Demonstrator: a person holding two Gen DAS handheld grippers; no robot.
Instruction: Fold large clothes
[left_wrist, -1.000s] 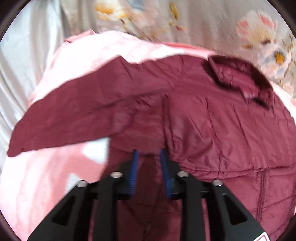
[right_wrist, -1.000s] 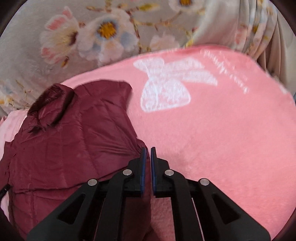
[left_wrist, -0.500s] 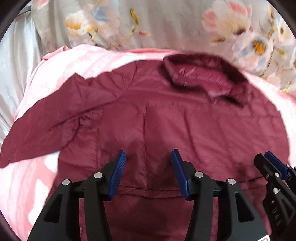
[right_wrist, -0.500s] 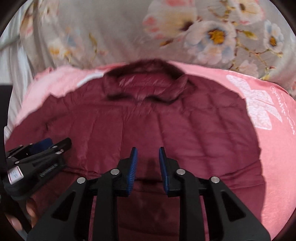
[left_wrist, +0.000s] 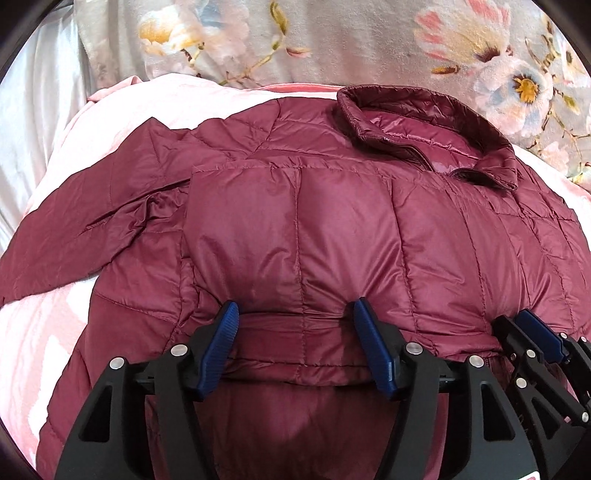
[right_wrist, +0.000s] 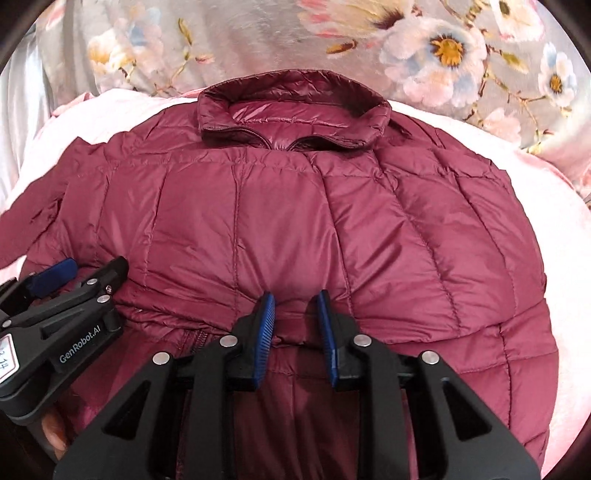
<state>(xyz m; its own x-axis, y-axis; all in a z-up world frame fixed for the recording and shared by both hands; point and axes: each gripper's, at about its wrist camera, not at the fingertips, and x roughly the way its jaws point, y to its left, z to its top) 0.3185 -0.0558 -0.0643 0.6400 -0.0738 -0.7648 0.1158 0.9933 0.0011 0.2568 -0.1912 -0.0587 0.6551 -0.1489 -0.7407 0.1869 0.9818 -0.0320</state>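
A maroon quilted jacket (left_wrist: 332, 221) lies front up on a pink blanket, collar (left_wrist: 424, 136) at the far side. Its right sleeve is folded across the chest; the left sleeve (left_wrist: 92, 206) stretches out to the left. My left gripper (left_wrist: 295, 314) is open, fingertips resting on a fold at the jacket's middle, holding nothing. My right gripper (right_wrist: 295, 299) is open with a narrower gap and rests on the same fold (right_wrist: 291, 321), right of the left one. The right gripper also shows in the left wrist view (left_wrist: 532, 332), and the left in the right wrist view (right_wrist: 70, 273).
The pink blanket (right_wrist: 554, 240) covers the bed around the jacket. A grey floral sheet (left_wrist: 369, 40) rises behind the collar. White fabric (left_wrist: 40, 110) lies at the far left.
Both grippers have let go and opened. They swung round to face the jacket's collar and now rest side by side on its middle. The right sleeve now lies across the chest.
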